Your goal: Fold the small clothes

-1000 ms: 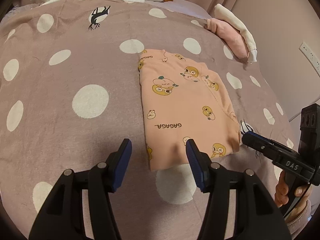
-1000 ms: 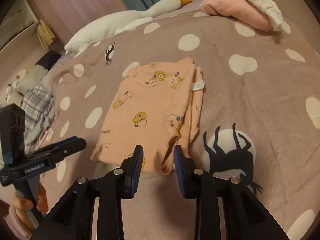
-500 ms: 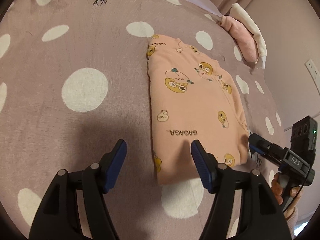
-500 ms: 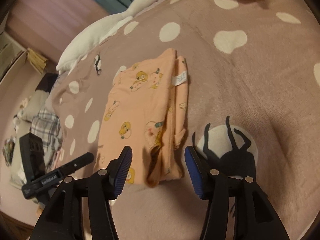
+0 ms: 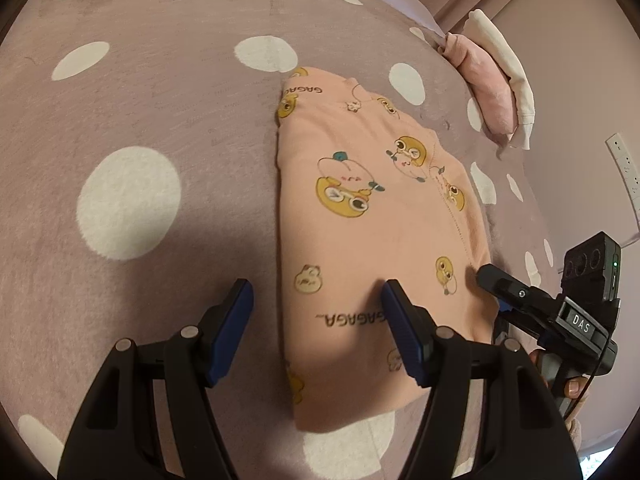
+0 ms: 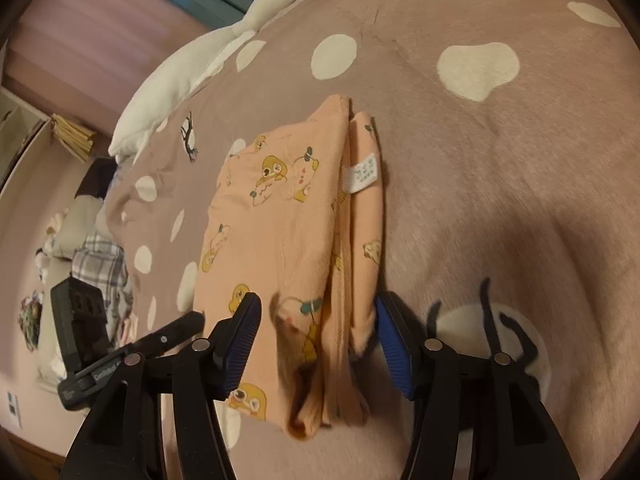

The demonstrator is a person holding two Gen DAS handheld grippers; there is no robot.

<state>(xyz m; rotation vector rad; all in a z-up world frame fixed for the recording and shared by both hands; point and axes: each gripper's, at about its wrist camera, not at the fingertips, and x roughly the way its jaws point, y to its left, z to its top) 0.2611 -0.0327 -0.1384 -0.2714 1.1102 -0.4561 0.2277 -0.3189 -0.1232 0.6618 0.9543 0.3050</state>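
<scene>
A peach garment point(image 5: 372, 232) printed with yellow cartoon ducks lies folded in a long rectangle on the mauve polka-dot blanket point(image 5: 128, 128). My left gripper point(image 5: 316, 320) is open, its jaws straddling the garment's near left edge, low over it. My right gripper point(image 6: 316, 336) is open, its jaws straddling the layered right edge of the garment point(image 6: 280, 232) at its near corner. The right gripper also shows in the left wrist view point(image 5: 496, 280), at the garment's right edge. The left gripper shows in the right wrist view point(image 6: 176, 332).
A folded pink and cream cloth pile point(image 5: 496, 80) lies at the blanket's far right. A white goose plush point(image 6: 208, 56) lies along the far edge. Plaid clothes point(image 6: 100, 252) lie beside the bed. A wall socket point(image 5: 624, 160) is on the right.
Both grippers have moved forward and down onto the garment's near end. The right gripper's jaws have opened wider, and both grippers now straddle the garment's side edges.
</scene>
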